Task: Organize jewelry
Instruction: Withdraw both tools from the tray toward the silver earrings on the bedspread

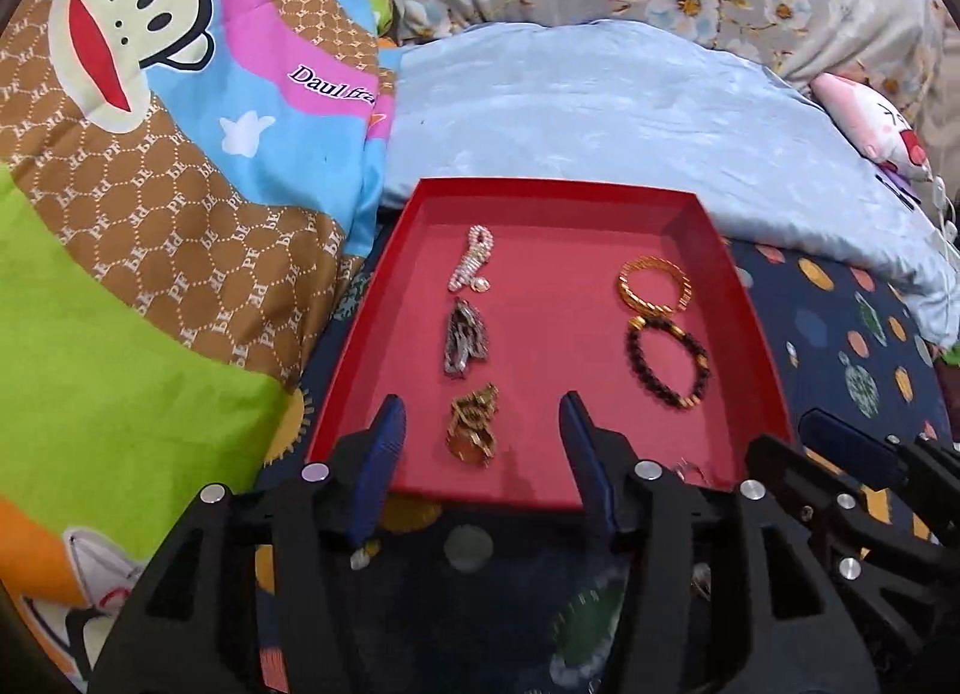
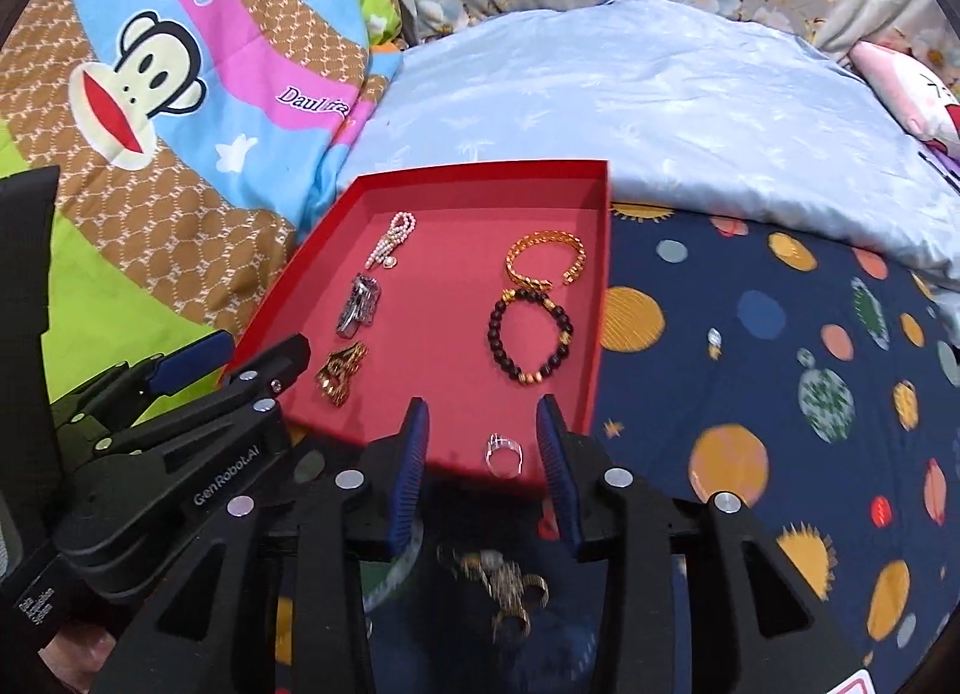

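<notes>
A shallow red tray [image 1: 543, 196] rests on a navy bedsheet [image 2: 750, 334] printed with planets, and all places here are given relative to it. Down its left side lie three pieces in a column: a pearl strand [image 1: 474, 268] at the far end, a silver chain bundle [image 1: 463, 346] in the middle, and a gold chain bundle [image 1: 474, 424] nearest the front wall. Down its right side sit a gold bangle [image 1: 654, 286] at the back and, just in front and touching it, a dark beaded bracelet [image 1: 666, 361]. A clear ring [image 2: 503, 454] lies in the tray's near right corner.

The left gripper [image 1: 480, 442] hangs over the tray's front edge, jaws released, with the gold chain bundle lying between its blue pads but untouched. The right gripper [image 2: 483, 442] is likewise spread apart, the ring on the tray floor between its fingers, free of both. In front of the tray, on the sheet, a blurred heap of gold pieces [image 2: 504, 586] lies beneath the right gripper.
</notes>
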